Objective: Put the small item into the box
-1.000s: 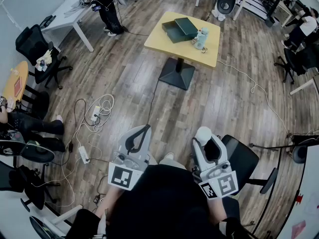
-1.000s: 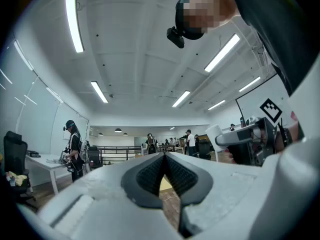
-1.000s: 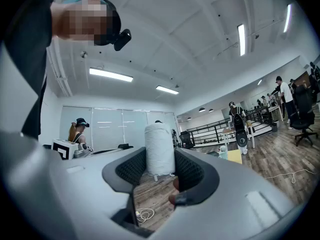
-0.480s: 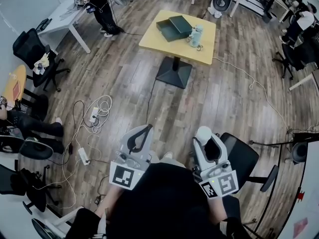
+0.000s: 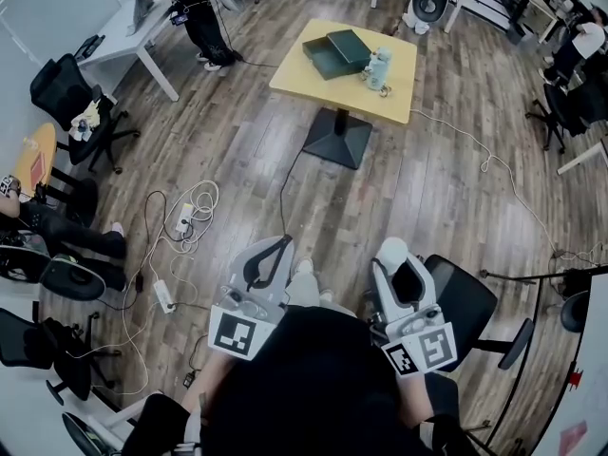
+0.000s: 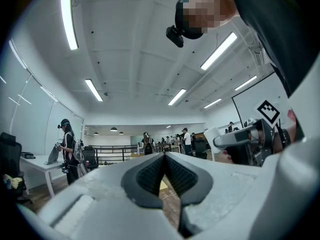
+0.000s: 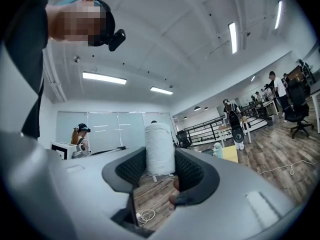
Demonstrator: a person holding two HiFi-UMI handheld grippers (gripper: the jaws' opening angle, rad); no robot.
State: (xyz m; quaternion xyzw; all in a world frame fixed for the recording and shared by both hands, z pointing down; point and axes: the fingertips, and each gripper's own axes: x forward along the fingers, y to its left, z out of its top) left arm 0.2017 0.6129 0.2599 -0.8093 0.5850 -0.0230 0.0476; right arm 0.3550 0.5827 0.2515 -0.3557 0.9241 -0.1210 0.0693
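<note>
My right gripper [image 5: 391, 255] is shut on a white cylindrical item [image 5: 389, 251], which stands upright between its dark pads [image 7: 131, 168] as a wrapped roll [image 7: 159, 146]. My left gripper [image 5: 274, 253] is shut with nothing in it, its pads [image 6: 152, 173] meeting at the tips. Both are held close to my body, well short of the yellow table [image 5: 313, 72]. On that table lie a dark green box [image 5: 326, 58], its lid [image 5: 351, 45] and a pale blue object [image 5: 379, 67].
The table stands on a black pedestal base [image 5: 337, 139] on the wood floor. Cables and a power strip [image 5: 180, 221] lie at the left. A black office chair [image 5: 465, 302] is close at my right. More chairs [image 5: 66, 84] and a white desk [image 5: 128, 31] with a person stand far left.
The head view has shifted slightly and a shoe has come forward between the grippers. Both grippers keep their pose, and the white item stays in the right one.
</note>
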